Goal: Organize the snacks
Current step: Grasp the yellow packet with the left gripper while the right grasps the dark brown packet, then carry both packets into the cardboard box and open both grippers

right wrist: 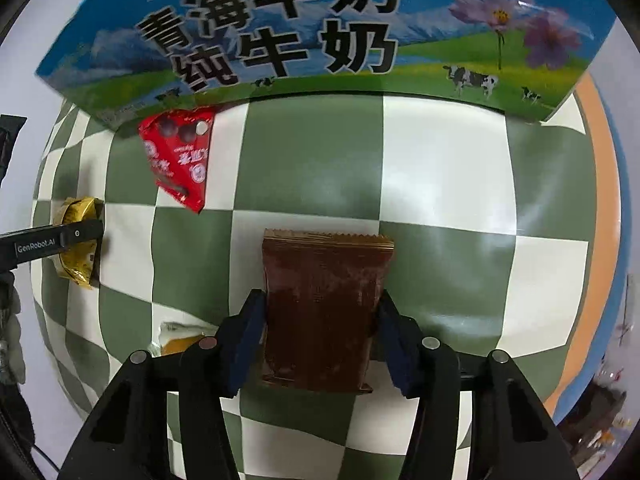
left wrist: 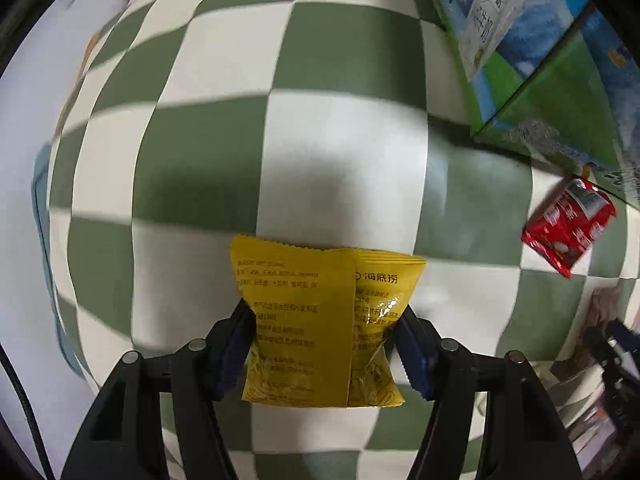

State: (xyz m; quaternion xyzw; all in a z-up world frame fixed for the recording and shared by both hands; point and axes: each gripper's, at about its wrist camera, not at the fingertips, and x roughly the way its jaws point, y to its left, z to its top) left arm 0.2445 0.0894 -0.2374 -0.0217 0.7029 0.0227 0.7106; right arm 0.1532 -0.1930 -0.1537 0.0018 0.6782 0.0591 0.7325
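My left gripper (left wrist: 324, 320) is shut on a yellow snack packet (left wrist: 316, 320), held over the green-and-white checked cloth (left wrist: 224, 152). My right gripper (right wrist: 322, 312) is shut on a brown snack packet (right wrist: 324, 312) above the same cloth. A red snack packet (right wrist: 178, 156) lies on the cloth against the milk carton box (right wrist: 320, 32); it also shows at the right of the left wrist view (left wrist: 568, 224). In the right wrist view the left gripper (right wrist: 60, 240) with the yellow packet (right wrist: 78, 248) shows at the left edge.
The blue-and-green milk box (left wrist: 540, 60) stands at the far side of the cloth. A torn white-and-orange wrapper (right wrist: 176, 336) lies near my right gripper's left finger. An orange and blue mat edge (right wrist: 600, 200) runs along the right.
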